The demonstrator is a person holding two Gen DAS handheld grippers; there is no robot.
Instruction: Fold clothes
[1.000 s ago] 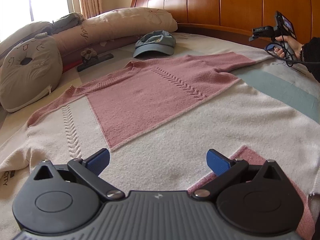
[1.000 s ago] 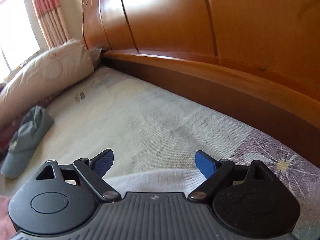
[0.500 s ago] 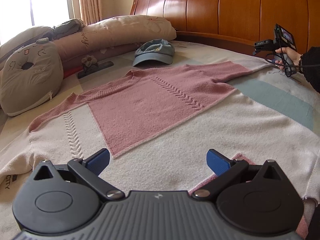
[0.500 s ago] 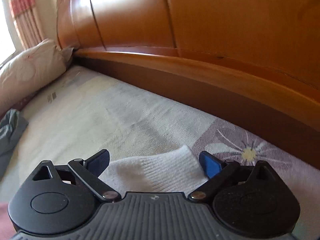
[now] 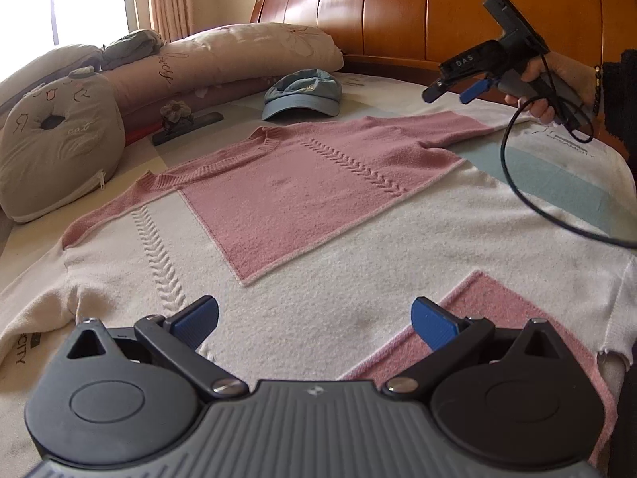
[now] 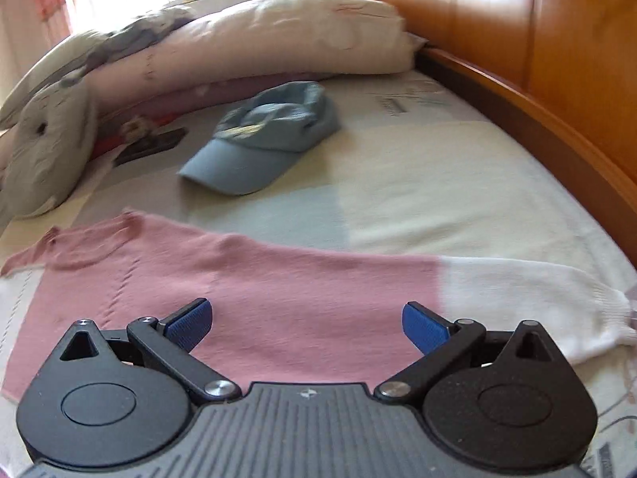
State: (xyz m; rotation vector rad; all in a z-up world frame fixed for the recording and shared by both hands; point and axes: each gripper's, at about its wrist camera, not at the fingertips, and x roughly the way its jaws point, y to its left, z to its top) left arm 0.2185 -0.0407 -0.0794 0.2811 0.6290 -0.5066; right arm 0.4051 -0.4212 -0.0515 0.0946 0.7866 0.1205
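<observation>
1. The sweater (image 5: pixel 302 215), pink and white, lies spread flat across the middle of the bed (image 5: pixel 557 175), its neckline turned toward the pillow end.
2. One sleeve (image 6: pixel 358 286) runs out toward the headboard (image 5: pixel 398 8) side of the bed; it is pink for most of its length and white at the cuff, and it lies flat on the bedcover.
3. The left gripper (image 5: pixel 314 318) hangs low over the white lower part of the sweater near the hem, fingers spread wide with nothing between them (a pink patch of the knit sits just beside the right-hand finger).
4. The right gripper (image 6: pixel 306 322) is held above the pink stretch of the sleeve, its fingers wide apart and empty; in the left wrist view it appears raised off the bed near the headboard, gripped by a hand (image 5: pixel 545 87) in a dark sleeve, a black cable hanging from it.
5. A blue cap (image 6: pixel 262 139) rests on the bed beyond the neckline, clear of the sweater.
6. Pillows (image 5: pixel 223 55) are stacked along the far edge, with a grey cushion (image 5: pixel 55 143) at the far left corner.
</observation>
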